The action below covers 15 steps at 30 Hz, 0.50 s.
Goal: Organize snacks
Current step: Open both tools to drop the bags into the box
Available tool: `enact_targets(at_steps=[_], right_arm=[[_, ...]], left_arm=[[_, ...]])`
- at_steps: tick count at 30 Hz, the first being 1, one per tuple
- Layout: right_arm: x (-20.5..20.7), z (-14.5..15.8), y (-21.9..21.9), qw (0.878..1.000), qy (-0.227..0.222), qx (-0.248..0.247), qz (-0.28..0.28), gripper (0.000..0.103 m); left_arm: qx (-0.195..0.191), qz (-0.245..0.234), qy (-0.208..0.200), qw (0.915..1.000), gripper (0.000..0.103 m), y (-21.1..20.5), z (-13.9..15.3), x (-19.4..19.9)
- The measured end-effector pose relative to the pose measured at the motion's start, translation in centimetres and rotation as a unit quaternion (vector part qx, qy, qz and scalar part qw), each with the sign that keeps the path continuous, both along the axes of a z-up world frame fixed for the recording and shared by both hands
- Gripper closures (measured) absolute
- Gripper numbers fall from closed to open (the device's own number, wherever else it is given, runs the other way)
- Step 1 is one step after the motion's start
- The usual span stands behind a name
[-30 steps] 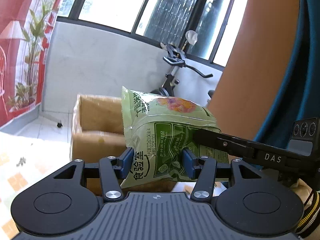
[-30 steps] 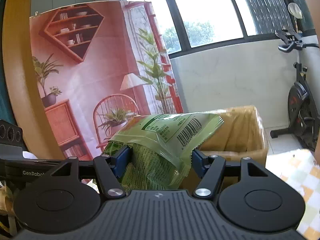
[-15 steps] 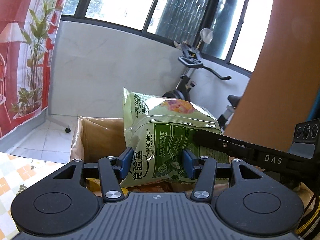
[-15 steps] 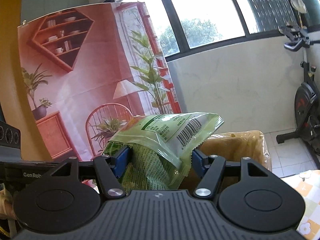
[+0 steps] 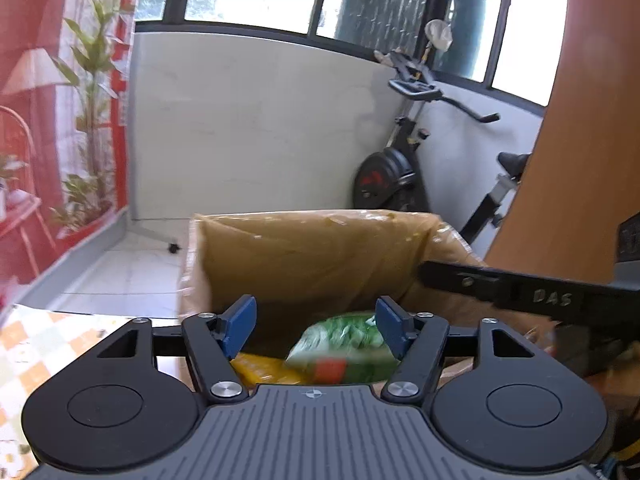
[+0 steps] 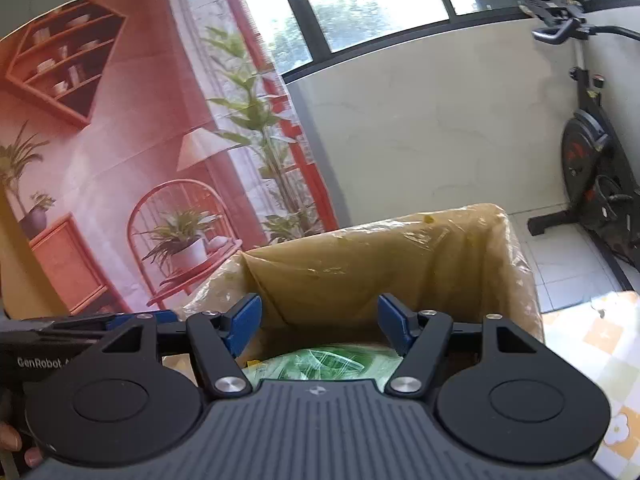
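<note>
A cardboard box (image 5: 312,248) lined with yellowish plastic stands open in front of both grippers; it also shows in the right wrist view (image 6: 380,264). A green snack bag (image 5: 344,348) lies blurred inside it, beside a yellow packet (image 5: 260,368). My left gripper (image 5: 316,326) is open and empty above the box. In the right wrist view a green snack bag (image 6: 320,364) lies in the box below my right gripper (image 6: 320,322), which is open and empty. The right gripper's finger (image 5: 500,288) crosses the left wrist view on the right.
An exercise bike (image 5: 404,160) stands behind the box by a white wall under windows. A red printed backdrop (image 6: 120,140) hangs at the left. A checked orange tablecloth (image 6: 600,380) covers the table around the box. An orange panel (image 5: 580,160) stands at the right.
Both grippers have opened and let go of their green snack bags, which have dropped into the box. The views have tilted down toward the box opening.
</note>
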State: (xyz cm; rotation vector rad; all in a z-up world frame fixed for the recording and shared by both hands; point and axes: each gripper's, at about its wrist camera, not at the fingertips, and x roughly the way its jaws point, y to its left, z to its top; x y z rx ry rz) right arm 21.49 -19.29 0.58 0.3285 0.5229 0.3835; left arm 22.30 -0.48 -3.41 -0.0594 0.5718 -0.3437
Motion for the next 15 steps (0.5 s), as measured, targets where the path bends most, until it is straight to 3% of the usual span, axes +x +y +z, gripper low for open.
enact_targets(at_steps=[15], right_arm=[[-10.4, 0.5, 1.4, 0.995, -0.038, -0.056, -0.078, 0.032]], left_arm=[[0.009, 0.070, 0.011, 0.9974, 0.020, 7.7, -0.4, -7.9]])
